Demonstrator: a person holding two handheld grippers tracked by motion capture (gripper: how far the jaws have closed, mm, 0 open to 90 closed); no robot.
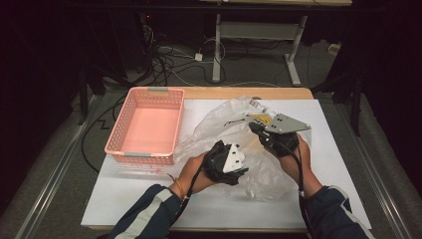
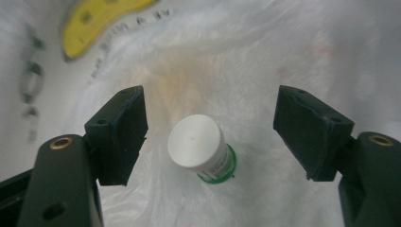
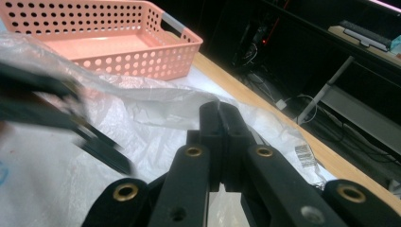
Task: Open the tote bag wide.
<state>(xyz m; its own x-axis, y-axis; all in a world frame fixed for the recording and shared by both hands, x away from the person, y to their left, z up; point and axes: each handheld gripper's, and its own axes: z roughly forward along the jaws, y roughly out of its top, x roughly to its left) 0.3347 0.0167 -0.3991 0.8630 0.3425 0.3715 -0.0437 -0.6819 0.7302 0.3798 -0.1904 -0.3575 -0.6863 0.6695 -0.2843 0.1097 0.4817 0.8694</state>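
We are reaching our left gripper [image 2: 210, 137] into a crumpled, translucent white plastic bag [image 1: 219, 127] lying on the white-covered table [image 1: 343, 164], right of an empty pink perforated plastic basket [image 1: 148, 124]. Its jaws are spread wide and holding nothing. Between them, deeper in the bag, a small bottle with a white cap and a green-edged label [image 2: 201, 147] is lying tilted, cap toward us, clear of both pads.

Our right gripper [image 3: 221, 137] is working at the bag's far right edge. Its jaws are pressed together, and it looks as though they are pinching the plastic film to hold the mouth up, though the film between the pads is hard to make out.

We are judging the risks from here. The round bottle is resting on slack film, so closing off-centre could roll it away or squeeze it out. The jaws could also gather loose plastic with the bottle, dragging the bag along. If the right-hand pinch slips, the opening may collapse over the bottle.
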